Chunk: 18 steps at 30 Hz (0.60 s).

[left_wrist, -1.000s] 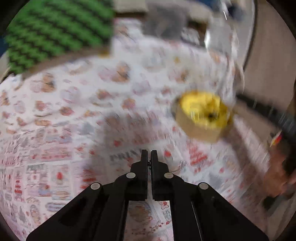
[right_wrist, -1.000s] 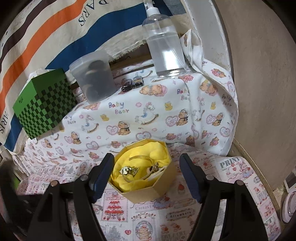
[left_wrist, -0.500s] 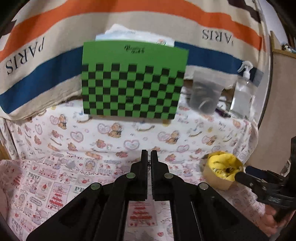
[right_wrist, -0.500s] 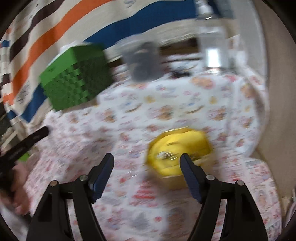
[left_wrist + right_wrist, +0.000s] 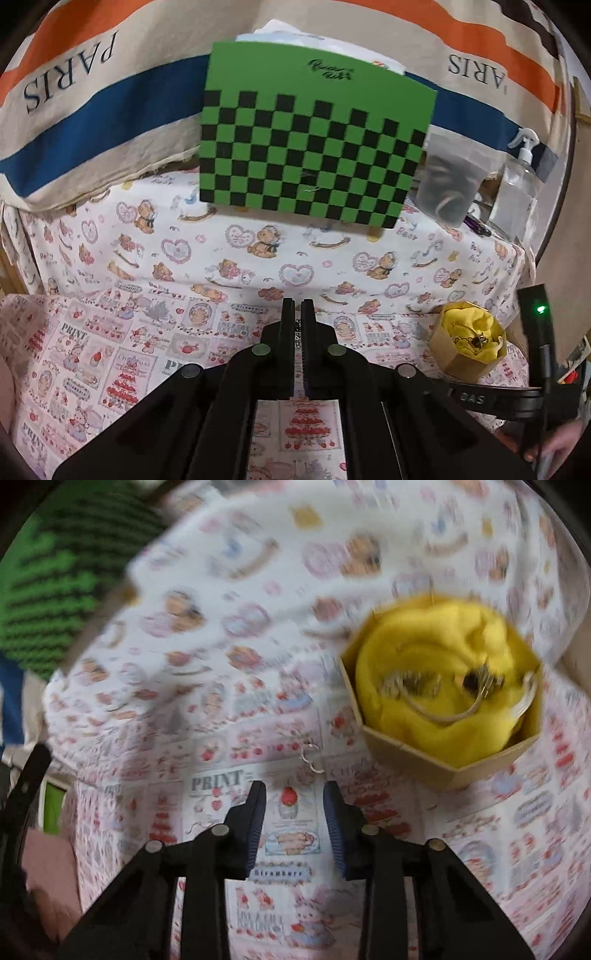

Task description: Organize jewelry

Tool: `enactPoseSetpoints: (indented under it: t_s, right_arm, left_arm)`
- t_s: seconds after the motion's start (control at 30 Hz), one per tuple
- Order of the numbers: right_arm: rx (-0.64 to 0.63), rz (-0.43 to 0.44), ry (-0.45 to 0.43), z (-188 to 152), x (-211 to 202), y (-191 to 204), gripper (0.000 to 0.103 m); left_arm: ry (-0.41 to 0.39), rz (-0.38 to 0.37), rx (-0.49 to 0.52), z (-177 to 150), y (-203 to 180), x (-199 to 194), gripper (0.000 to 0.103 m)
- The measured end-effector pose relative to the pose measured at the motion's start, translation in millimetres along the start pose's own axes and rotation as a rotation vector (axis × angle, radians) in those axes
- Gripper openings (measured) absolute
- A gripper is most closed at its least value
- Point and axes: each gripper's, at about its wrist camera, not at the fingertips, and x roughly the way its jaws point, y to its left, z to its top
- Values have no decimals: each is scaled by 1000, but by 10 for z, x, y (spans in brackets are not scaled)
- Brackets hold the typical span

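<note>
Jewelry [image 5: 439,686], gold-toned and blurred, is seen lying on yellow padding [image 5: 443,653] inside a hexagonal cardboard box [image 5: 443,764] set on the printed cloth [image 5: 221,664]. A small wire earring [image 5: 310,757] lies on the cloth beside the box, just ahead of the right gripper [image 5: 294,805], whose fingers are held apart with nothing between them. The left gripper [image 5: 297,325] is pressed nearly together; whether anything is pinched cannot be told. A green checkered box [image 5: 314,147] stands behind.

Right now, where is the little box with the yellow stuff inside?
In the left wrist view the yellow-lined box sits low on the right, on the printed cloth, below the spray bottle.
</note>
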Motion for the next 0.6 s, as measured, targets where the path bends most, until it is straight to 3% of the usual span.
enactPoseSetpoints:
  t_s: [0.1,0.4,0.6]
  right_arm:
    - [-18,-44,-35,13,15,79,30]
    - [54,-42,-49,228,173,103,29]
    - [15,-79,-51,281,212,161,18]
  left_arm:
    - [9,-2,-16,2,71,50,2]
    - [15,-5,-39,15,134,64,2]
    - [6,-15,-44,31,126,21,2]
